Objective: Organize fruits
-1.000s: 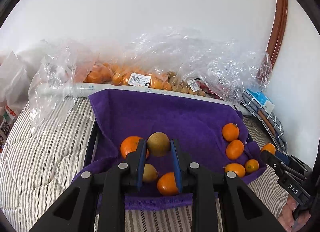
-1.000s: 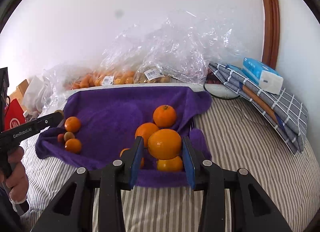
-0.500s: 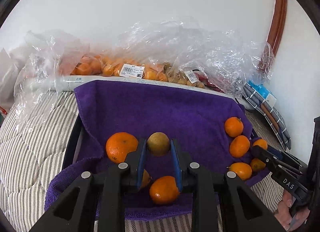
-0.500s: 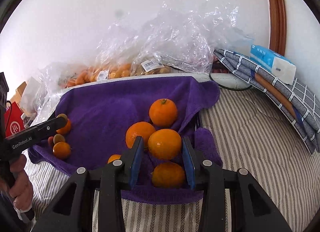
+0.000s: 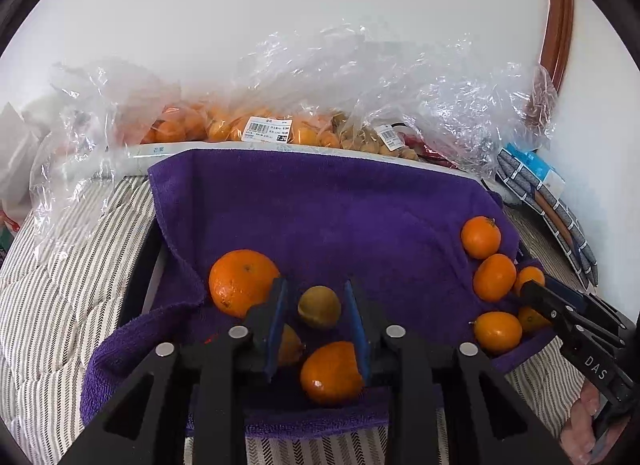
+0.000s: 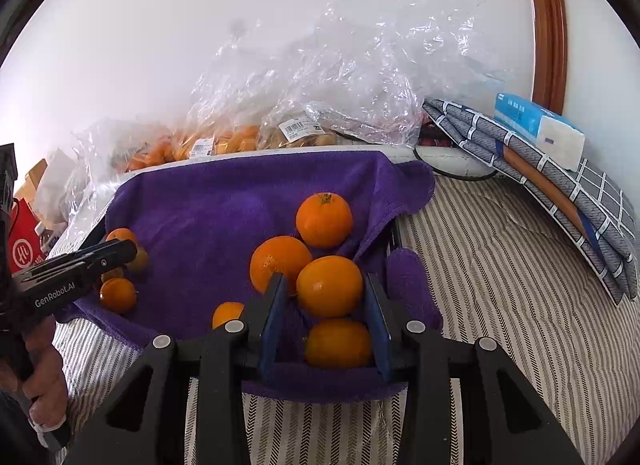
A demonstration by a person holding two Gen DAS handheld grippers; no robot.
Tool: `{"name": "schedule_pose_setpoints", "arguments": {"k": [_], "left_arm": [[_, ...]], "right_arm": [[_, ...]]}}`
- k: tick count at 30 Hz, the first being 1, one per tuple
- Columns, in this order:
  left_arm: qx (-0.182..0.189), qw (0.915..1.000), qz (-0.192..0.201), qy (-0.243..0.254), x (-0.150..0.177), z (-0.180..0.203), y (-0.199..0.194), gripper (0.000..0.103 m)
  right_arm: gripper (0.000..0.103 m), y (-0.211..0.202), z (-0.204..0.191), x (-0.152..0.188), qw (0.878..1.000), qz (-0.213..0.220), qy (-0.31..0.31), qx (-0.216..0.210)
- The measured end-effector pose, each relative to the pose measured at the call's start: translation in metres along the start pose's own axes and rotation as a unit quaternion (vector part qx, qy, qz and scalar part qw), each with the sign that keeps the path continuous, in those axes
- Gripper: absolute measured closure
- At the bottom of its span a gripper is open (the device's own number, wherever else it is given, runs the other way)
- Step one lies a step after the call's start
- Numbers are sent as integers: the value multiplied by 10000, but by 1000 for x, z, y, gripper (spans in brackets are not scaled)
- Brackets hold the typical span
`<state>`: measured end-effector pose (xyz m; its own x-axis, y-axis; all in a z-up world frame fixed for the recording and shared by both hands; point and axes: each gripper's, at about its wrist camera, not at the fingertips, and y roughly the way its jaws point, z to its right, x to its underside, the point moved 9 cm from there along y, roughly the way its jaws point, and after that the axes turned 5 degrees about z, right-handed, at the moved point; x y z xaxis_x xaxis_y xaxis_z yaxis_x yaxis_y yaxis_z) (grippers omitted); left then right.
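A purple towel [image 5: 320,209] lines a tray on the bed. My left gripper [image 5: 316,305] stands open around a small greenish-yellow fruit [image 5: 319,307] that rests on the towel, with gaps at both pads. A large orange [image 5: 242,281] lies just left of it and a small one [image 5: 331,373] below. My right gripper [image 6: 324,297] holds an orange [image 6: 329,285] between its pads, over the right-hand pile of oranges [image 6: 324,219]. The right gripper also shows in the left wrist view [image 5: 576,325], beside that pile [image 5: 494,277].
Clear plastic bags of oranges [image 5: 256,129] and small brown fruits [image 5: 368,141] lie along the wall behind the tray. A folded checked cloth [image 6: 560,185] with a blue tissue pack [image 6: 536,129] sits to the right. A striped bedspread [image 6: 500,285] surrounds the tray.
My left gripper has opened and the greenish-yellow fruit has dropped from its pads onto the towel. Both grippers have moved lower and closer to the tray; the right one still holds its orange.
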<state>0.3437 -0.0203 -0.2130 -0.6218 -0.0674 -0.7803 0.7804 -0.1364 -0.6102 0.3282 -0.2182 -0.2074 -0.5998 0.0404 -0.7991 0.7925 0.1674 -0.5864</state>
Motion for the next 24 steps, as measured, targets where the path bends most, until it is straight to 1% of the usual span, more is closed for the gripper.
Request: {"name": "schedule_pose_setpoints", "arguments": {"k": [1, 3, 4, 5, 6, 9, 11, 14, 16, 19, 22, 23, 24], "left_arm": [[-7, 10000, 15, 38, 0, 1, -2, 71], [-101, 9998, 105, 126, -3, 1, -9, 67], [-115, 9997, 161, 156, -5, 1, -13, 65], [-139, 9995, 210, 173, -6, 1, -17, 60], [-180, 9995, 213, 179, -8, 1, -21, 59], [-128, 9997, 167, 143, -7, 1, -36, 58], [-180, 9996, 168, 113, -5, -1, -50, 57], [-238, 9997, 104, 7, 2, -2, -74, 57], [-274, 9995, 82, -95, 7, -2, -91, 56], [-493, 9987, 99, -89, 13, -5, -117, 49], [-618, 9979, 154, -69, 17, -7, -143, 42], [-673, 9975, 198, -72, 18, -7, -153, 36], [-714, 9971, 263, -71, 19, -8, -164, 32]], "right_arm": [[60, -2, 1, -1, 10000, 41, 9, -7], [49, -8, 1, -3, 9998, 176, 25, -32], [49, -11, 1, -5, 9997, 225, 21, -51], [49, -15, 1, -6, 9996, 272, 6, -53], [49, -19, 0, -8, 9996, 296, -11, -25], [49, -36, -1, -12, 9994, 313, 148, 15], [49, -48, -2, -13, 9994, 228, 273, 55], [49, -70, -7, -12, 9995, 52, 241, 194], [49, -90, -11, -12, 9994, 64, 238, 234], [49, -120, -20, -11, 9993, 77, 318, 183], [49, -145, -24, -7, 9988, -5, 363, 324], [49, -154, -25, -4, 9987, -5, 376, 350], [49, -164, -27, -2, 9986, 11, 400, 336]]}}
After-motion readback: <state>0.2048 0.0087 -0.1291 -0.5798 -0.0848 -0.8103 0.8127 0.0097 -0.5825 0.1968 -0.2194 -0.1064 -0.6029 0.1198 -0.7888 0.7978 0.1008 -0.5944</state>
